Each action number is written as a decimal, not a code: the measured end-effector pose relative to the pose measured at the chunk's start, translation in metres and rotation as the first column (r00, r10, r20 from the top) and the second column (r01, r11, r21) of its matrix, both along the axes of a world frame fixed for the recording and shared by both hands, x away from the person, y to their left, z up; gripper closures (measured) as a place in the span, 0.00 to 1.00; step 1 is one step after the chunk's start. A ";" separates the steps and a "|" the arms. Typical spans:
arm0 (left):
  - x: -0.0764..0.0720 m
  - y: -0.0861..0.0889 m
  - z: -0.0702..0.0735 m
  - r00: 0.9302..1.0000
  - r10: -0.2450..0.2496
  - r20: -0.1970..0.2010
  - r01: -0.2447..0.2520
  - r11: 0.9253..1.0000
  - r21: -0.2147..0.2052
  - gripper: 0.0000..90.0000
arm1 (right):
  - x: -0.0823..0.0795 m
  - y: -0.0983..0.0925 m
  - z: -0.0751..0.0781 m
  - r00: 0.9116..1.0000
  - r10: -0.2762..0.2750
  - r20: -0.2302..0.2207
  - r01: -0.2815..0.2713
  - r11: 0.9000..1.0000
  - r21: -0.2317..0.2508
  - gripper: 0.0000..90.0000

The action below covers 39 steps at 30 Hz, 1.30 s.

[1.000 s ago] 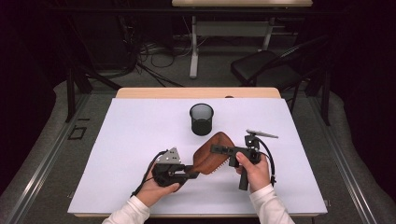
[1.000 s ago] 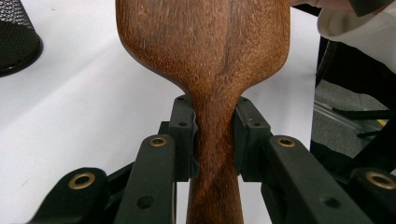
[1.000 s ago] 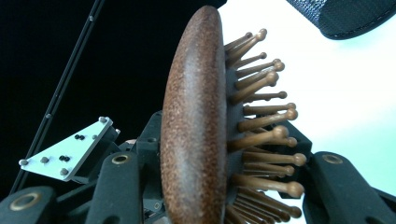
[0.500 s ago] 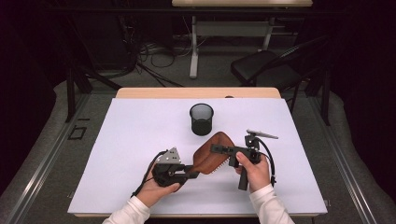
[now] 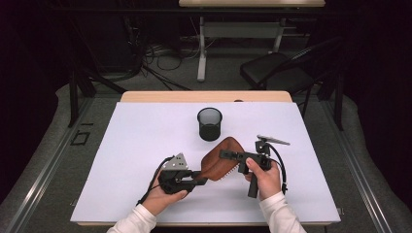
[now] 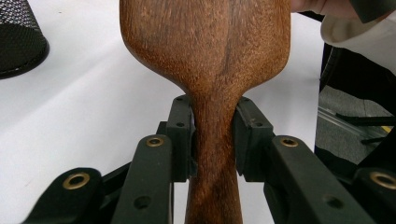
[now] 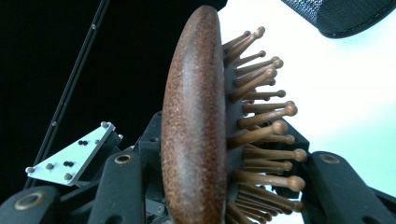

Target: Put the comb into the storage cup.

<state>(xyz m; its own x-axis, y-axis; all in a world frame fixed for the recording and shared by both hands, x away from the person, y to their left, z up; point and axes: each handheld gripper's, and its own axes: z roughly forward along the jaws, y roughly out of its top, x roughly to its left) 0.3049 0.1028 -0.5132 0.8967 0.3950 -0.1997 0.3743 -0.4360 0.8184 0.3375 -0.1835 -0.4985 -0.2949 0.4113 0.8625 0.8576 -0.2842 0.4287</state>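
White tabletop (image 5: 136,145), near edge: your left gripper (image 6: 212,135) clamps hairbrush (image 5: 221,159) handle; right gripper (image 7: 219,177) w/ jaws around head, contact hidden; mesh cup (image 5: 210,124) cut off.

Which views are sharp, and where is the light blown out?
High view: evenly lit, room dark; brush small but clear. Left gripper view: handle sharp, cup softer. Right gripper view: table washed out, bristles sharp.

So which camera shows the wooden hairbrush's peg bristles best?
The right gripper view: the brown wooden hairbrush is edge-on, its peg bristles in profile. The left gripper view shows its smooth back; the high view shows a few bristles.
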 end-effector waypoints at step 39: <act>0.016 0.022 0.010 0.998 0.046 -0.035 -0.049 0.995 -0.086 0.45 | 0.004 -0.018 -0.002 0.999 -0.049 0.015 0.049 0.999 0.007 0.55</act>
